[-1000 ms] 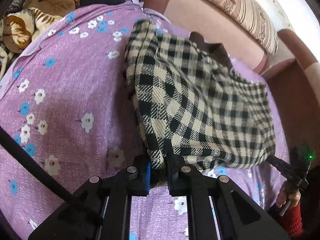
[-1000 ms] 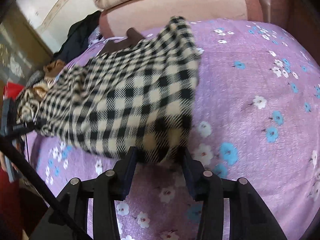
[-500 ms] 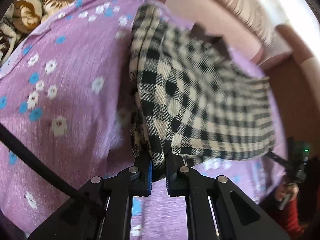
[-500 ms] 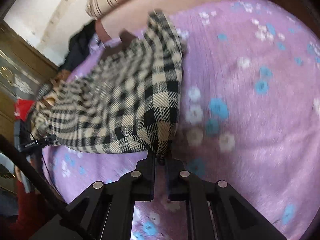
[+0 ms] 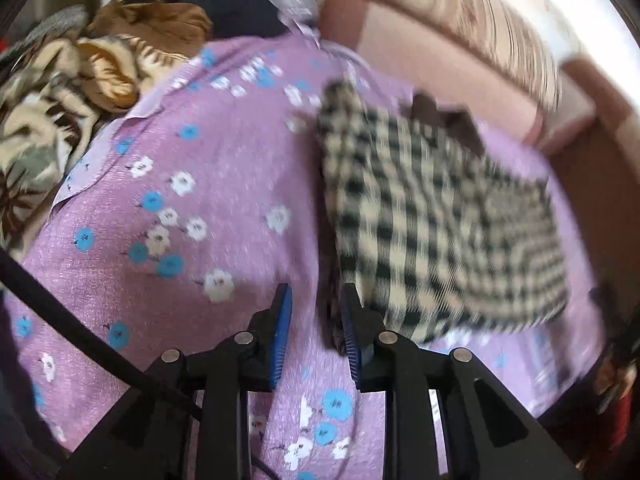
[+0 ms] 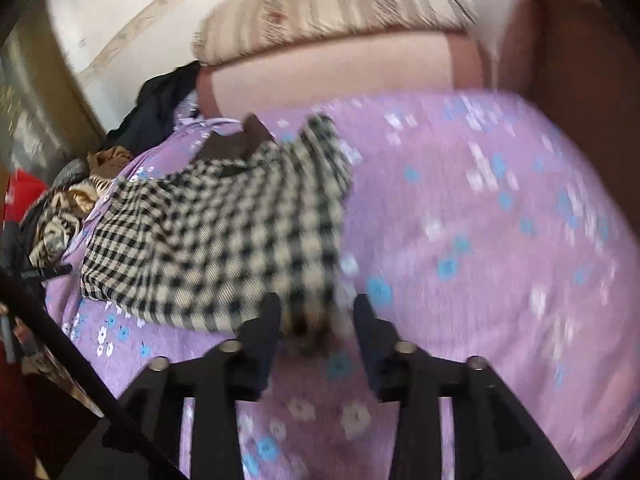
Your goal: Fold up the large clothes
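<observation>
Lying folded on the purple flower-print bed sheet [image 5: 224, 184]: black-and-cream checked cloth garment [image 5: 440, 232]. Left tool [image 5: 314, 320] and right tool [image 6: 316, 320] both just opened, jaws apart, garment's near edge loose between them.

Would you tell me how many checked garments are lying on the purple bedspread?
1: the checked garment lies folded on the bedspread, toward the headboard side. Other clothes are piled off its edge.

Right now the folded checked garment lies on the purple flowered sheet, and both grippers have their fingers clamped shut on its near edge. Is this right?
Not quite. The checked garment does lie on the purple flowered sheet, but neither gripper clamps it. The left gripper and right gripper stand open, having just let go, as each wrist view shows.
</observation>
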### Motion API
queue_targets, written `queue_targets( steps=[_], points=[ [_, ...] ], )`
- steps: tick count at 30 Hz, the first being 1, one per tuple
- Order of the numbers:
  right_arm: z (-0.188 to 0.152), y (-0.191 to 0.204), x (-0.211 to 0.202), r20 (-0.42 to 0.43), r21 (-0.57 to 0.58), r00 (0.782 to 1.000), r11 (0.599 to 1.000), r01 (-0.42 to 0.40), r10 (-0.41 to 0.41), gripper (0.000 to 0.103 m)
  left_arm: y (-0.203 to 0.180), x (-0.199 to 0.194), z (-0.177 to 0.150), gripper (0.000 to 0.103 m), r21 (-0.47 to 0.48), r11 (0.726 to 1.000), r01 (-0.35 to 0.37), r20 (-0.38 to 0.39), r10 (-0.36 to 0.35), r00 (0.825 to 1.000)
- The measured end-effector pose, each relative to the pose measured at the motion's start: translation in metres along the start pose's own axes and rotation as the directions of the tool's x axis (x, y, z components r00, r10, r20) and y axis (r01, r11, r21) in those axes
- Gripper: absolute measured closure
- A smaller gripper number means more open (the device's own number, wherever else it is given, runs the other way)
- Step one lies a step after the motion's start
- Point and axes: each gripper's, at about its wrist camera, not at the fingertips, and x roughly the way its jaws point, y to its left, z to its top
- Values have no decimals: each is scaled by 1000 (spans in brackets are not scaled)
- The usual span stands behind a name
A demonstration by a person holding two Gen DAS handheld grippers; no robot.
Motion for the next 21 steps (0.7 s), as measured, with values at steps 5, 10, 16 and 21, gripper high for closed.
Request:
queue_targets(
  steps=[5, 10, 16, 21],
  points=[
    [50, 28, 37, 38, -76, 999, 996, 41, -38, 43, -13, 5, 18, 55, -3, 999, 50, 61, -50, 997],
    [99, 47, 97, -8, -112, 995, 989, 95, -96, 41, -32, 47, 49, 49, 0, 1000, 11, 56, -11, 998],
    [126, 15, 140, -50, 2, 978, 980, 201, -201, 39, -27, 85, 70, 49, -20, 999, 32, 33, -31, 999],
    [124, 19, 160, -97, -69, 977, 980, 186, -192, 46, -29, 105, 89, 50, -37, 997, 62, 20, -62, 998]
  ],
)
